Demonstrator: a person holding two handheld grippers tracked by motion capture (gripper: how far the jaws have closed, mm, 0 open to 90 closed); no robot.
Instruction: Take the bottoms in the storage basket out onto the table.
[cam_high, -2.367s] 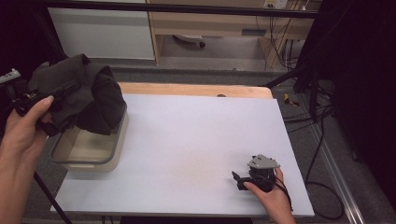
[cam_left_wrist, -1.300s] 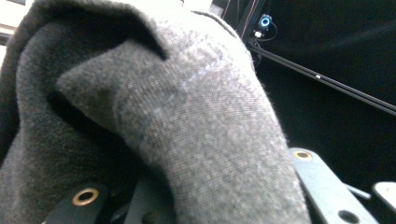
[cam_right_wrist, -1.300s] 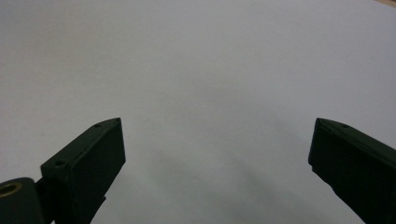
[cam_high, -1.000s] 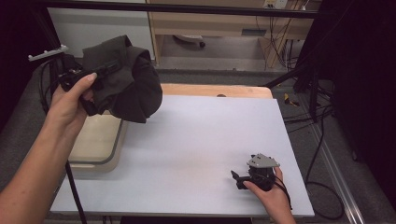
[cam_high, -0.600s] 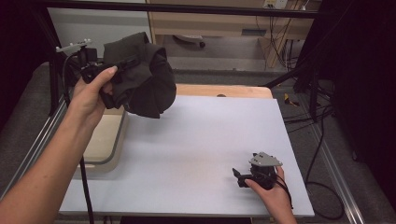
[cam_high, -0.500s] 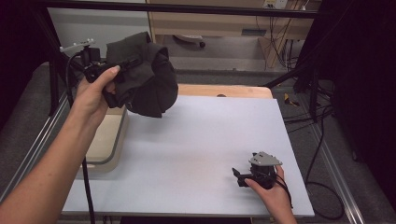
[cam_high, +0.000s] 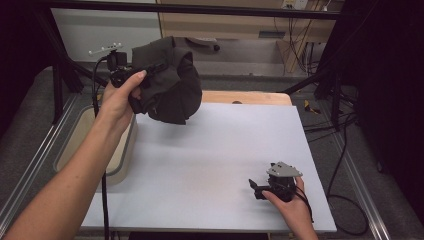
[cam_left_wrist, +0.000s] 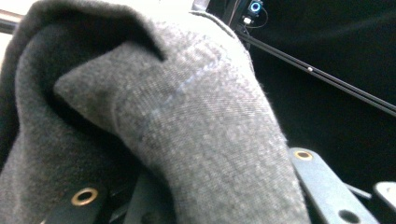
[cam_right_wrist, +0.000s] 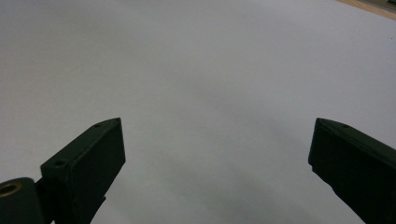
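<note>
- My left gripper (cam_high: 131, 75): raised above the table's far left corner, jaws pinching a bundled dark grey cloth (cam_high: 167, 85); cloth hangs clear of the white table (cam_high: 210, 150)
- Beige bin (cam_high: 125, 155): at table's left edge, below my forearm
- My right gripper (cam_high: 265, 186): resting near front right; jaws spread wide

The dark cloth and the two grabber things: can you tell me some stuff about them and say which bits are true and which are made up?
1. The dark cloth is held up in the air by the left gripper. True.
2. The right gripper is squeezing a toy. False: its jaws stand wide apart over the bare white table, with nothing between them.
3. The cloth lies inside the clear bin. False: it hangs bunched above the table's back left part, beside the bin.
4. The right gripper sits low near the table's front right corner. True.
</note>
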